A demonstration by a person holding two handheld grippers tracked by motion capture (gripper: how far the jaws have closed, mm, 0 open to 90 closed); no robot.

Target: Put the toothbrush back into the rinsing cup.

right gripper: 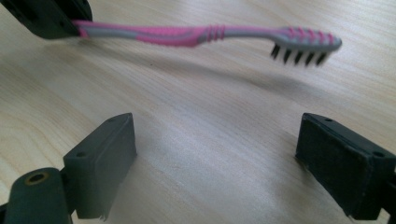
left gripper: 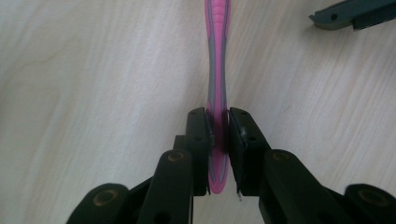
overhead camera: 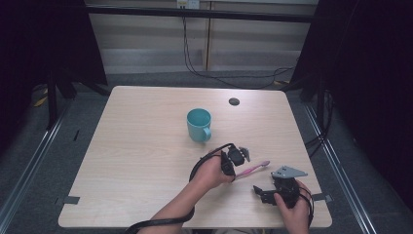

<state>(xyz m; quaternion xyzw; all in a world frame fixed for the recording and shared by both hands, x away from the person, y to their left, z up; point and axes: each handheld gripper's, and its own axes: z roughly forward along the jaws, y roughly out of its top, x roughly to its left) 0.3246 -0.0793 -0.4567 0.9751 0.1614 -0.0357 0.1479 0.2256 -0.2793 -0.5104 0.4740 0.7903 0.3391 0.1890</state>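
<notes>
My left claw [left gripper: 218, 128] is clamped on the handle end of the pink toothbrush [left gripper: 217, 70], which lies right of the teal mug [overhead camera: 199, 125] and nearer me. Right of the toothbrush, my right claw [right gripper: 215, 163] stands wide apart over the desk [overhead camera: 141, 146].

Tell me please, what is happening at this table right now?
A person works at a light wooden table with a gripper in each hand. The left gripper is shut on the handle end of a pink and grey plastic toothbrush, whose bristles point down toward the table. The right gripper rests nearby with its jaws open and nothing between them. A teal plastic mug with a handle stands upright farther back on the table, apart from both grippers.
</notes>
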